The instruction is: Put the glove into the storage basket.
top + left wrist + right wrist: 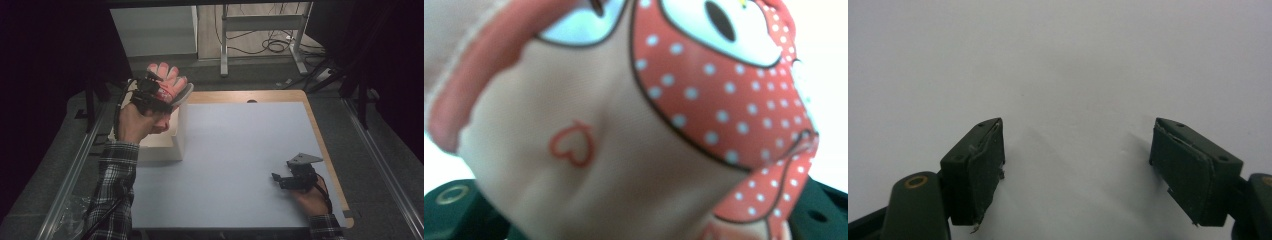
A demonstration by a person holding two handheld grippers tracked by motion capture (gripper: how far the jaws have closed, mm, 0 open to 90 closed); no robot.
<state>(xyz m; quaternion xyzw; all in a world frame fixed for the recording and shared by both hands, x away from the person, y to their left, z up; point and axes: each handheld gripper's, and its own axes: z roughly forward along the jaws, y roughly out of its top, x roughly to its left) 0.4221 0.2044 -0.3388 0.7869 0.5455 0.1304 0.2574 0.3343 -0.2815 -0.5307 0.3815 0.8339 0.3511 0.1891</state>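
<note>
We see wide bare table (240,160) between both hands. Our left gripper (167,92), raised above the white box (170,140) at the table's left edge, clamps a pink glove (167,80); its jaws are hidden behind the fabric. Our right gripper (282,180) rests low near the right edge, jaws apart.

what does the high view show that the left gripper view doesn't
High view alone: the left tongs raised over a white box at the table's left edge, and the right tongs low over the table, apart from the box. Left gripper view alone: the glove's print up close, a small red heart outline and white-dotted red patches. Both: the pink glove clamped in the left tongs.
</note>
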